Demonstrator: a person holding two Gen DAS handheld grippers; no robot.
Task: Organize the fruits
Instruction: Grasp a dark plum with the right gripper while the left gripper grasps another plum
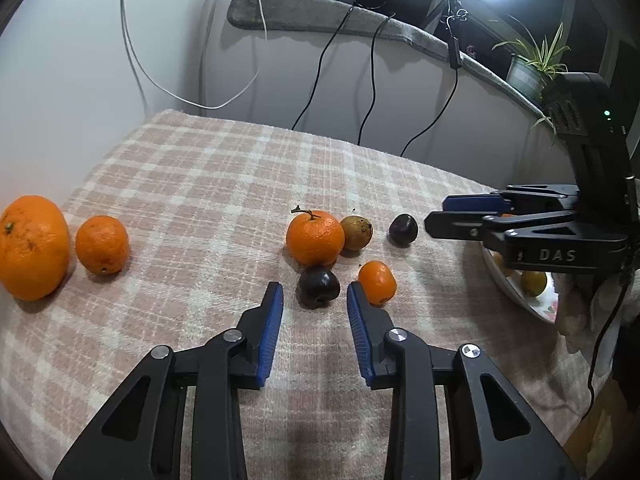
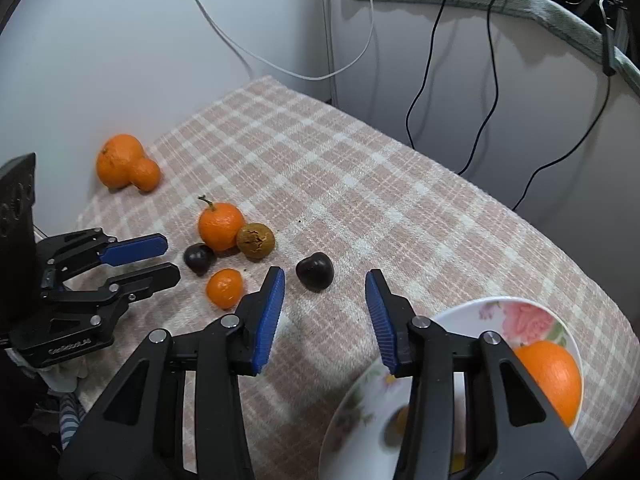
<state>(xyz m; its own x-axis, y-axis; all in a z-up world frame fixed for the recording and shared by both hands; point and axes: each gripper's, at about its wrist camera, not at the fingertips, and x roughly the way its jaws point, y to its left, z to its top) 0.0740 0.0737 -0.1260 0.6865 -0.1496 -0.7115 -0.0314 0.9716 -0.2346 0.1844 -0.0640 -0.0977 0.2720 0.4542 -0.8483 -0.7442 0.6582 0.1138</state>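
Our left gripper gapes, empty, just short of the near dark plum; our right gripper gapes before the far plum, plate beneath. We judge both at approach; next, advance and clamp.

Left wrist cam looks low and forward between its jaws. Right cam sits higher, angled down. Both share the stemmed orange cluster ahead of the jaws.
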